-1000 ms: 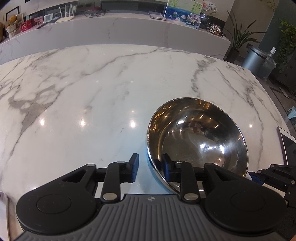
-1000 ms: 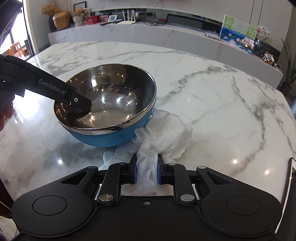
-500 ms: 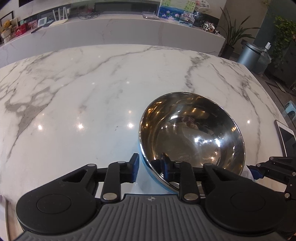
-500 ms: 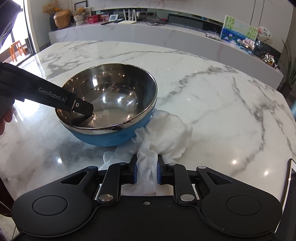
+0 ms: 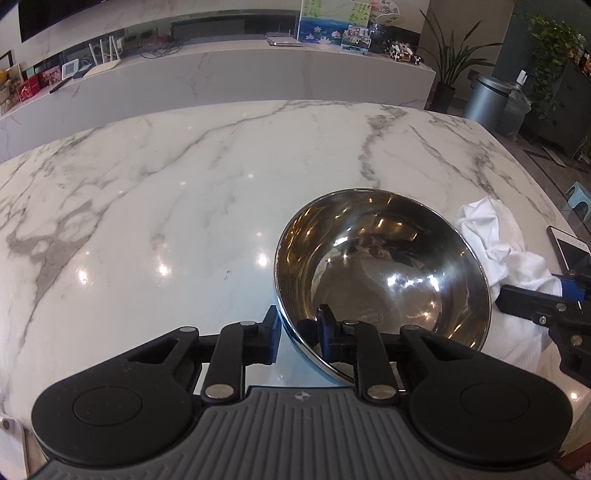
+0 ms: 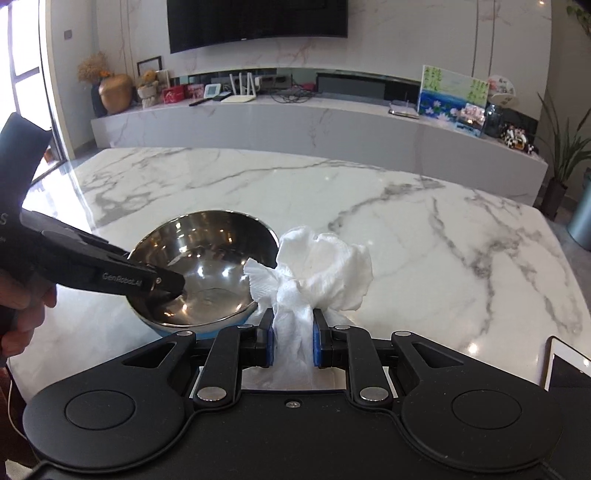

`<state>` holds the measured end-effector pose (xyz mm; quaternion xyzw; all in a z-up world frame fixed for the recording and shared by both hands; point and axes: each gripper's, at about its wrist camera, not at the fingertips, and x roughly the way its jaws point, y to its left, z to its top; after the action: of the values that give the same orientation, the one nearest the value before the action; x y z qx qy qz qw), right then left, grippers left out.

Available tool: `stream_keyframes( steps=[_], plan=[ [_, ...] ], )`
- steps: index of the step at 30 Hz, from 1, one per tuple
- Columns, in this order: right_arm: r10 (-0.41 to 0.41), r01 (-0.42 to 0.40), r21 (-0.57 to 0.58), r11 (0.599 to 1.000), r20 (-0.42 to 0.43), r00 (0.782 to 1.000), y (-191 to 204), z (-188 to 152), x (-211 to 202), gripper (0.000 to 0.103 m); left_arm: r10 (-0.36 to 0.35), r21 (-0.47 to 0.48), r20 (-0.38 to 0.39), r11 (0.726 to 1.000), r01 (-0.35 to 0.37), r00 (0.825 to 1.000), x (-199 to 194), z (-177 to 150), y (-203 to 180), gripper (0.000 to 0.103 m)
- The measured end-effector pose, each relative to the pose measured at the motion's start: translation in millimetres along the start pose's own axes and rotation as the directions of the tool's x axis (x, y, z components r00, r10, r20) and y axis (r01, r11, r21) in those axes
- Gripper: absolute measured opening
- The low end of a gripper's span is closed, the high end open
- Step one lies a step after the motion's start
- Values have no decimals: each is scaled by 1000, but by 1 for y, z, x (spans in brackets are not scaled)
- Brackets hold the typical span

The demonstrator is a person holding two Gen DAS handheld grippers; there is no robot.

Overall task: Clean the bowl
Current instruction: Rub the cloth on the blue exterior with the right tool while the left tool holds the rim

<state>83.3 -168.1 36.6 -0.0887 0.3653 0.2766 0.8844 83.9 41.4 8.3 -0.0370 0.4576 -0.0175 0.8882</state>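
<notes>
A white marble table (image 5: 184, 206) bears the steel bowl (image 5: 380, 266) and a phone (image 5: 570, 251).

Each view is taken from close above the marble table (image 5: 166, 192), angled downward along the fingers. The bowl (image 5: 380, 266) is seen from opposite sides and is shared by both views.

White marble table (image 6: 424, 236) w/ grey veins spreads ahead of tool, glossy, ceiling-light glints on surface. Beyond far edge: long low marble console (image 6: 295, 125) along wall, cluttered w/ small items, router (image 6: 240, 96), painted picture (image 6: 452, 96) at right end. Dark TV (image 6: 258, 20) on marble wall above. Bright window (image 6: 22, 92) far left. Potted plant (image 5: 448, 70) and grey bin (image 5: 484, 100) far right, on grey floor.
</notes>
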Motion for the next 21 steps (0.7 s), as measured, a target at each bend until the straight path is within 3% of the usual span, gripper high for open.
stream_keyframes(
  steps=[6,7,10,11,21],
  plan=[
    [27,-29,-32,999,-53,998,11,-6,11,17,-8,-33,-4,999,8,1000,-1,0,2,19],
    [31,-33,-36,999,-60,998,13,-8,12,17,-10,-51,-8,999,10,1000,-1,0,3,22],
    [43,-48,-48,998,-82,996,19,-10,16,17,-22,-101,-29,995,19,999,-2,-1,8,44],
    [46,-52,-54,997,-92,995,21,-11,18,17,-26,-111,-31,994,23,999,-3,-2,9,46],
    [33,-52,-115,992,-162,986,33,-20,31,17,-53,-120,-58,992,46,997,-3,-5,10,47]
  ],
)
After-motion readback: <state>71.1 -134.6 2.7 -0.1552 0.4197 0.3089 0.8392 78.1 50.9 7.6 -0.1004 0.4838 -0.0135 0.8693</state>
